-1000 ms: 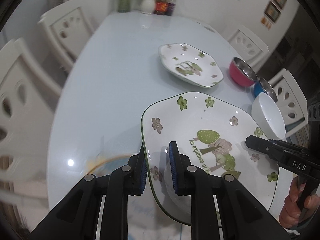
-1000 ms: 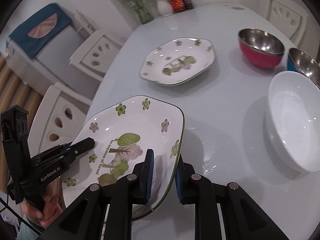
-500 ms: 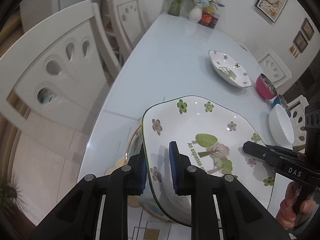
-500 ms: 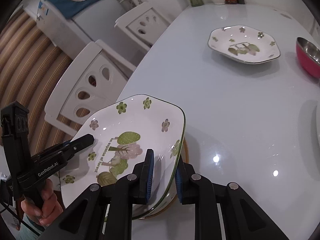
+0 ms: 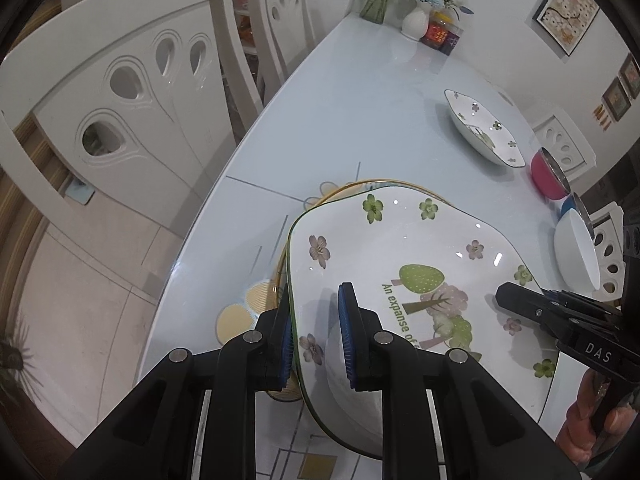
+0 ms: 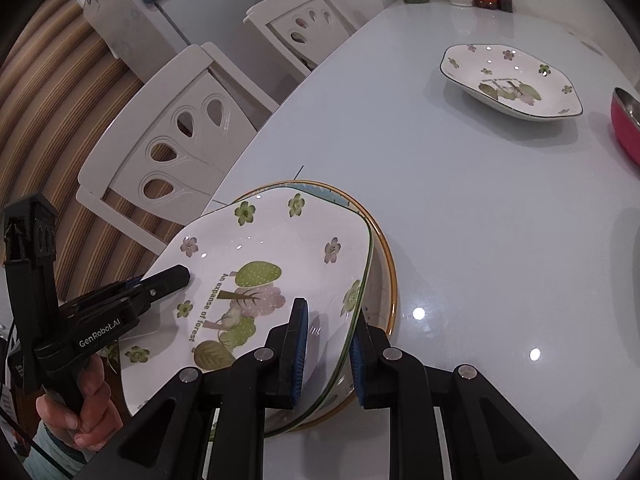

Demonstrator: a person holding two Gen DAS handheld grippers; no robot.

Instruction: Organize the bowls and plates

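While both grippers clamped opposite rims of the flowered plate (image 5: 404, 264), it hung over a yellow-rimmed plate (image 6: 386, 264) near the table's (image 6: 480, 184) edge; whether the two plates touched could not be told.

Left wrist view: left gripper (image 5: 316, 340) clenched on the plate's left rim, one blue pad (image 5: 346, 332) inside the dish and the other under the rim; right gripper (image 5: 520, 304) entered from the right, its black tip lying on the plate's inner face; fingers of the person's right hand (image 5: 580, 424) showed low at the right edge; only this view gave the white bowl (image 5: 576, 252) and a blue bowl (image 5: 570, 206) behind it, near the table's right side; a red bowl (image 5: 548, 178) sat beyond them; flower vases (image 5: 416, 20) and jars stood at the far end; wall pictures (image 5: 566, 12) visible here alone.

Right wrist view: right gripper (image 6: 328, 344) clenched on the plate's right rim, pads either side of the green edge; left gripper (image 6: 160, 284) seen side-on, gripped by the person's left hand (image 6: 76, 412); the yellow rim showed far more fully here, curving round beneath the held plate; a second flowered plate (image 6: 512, 80) lay well apart on the bare tabletop; the red bowl was cut by the frame edge; white chairs (image 6: 180, 132) stood beside the table; a striped floor and a blue-draped cabinet (image 6: 160, 0) appeared only here.
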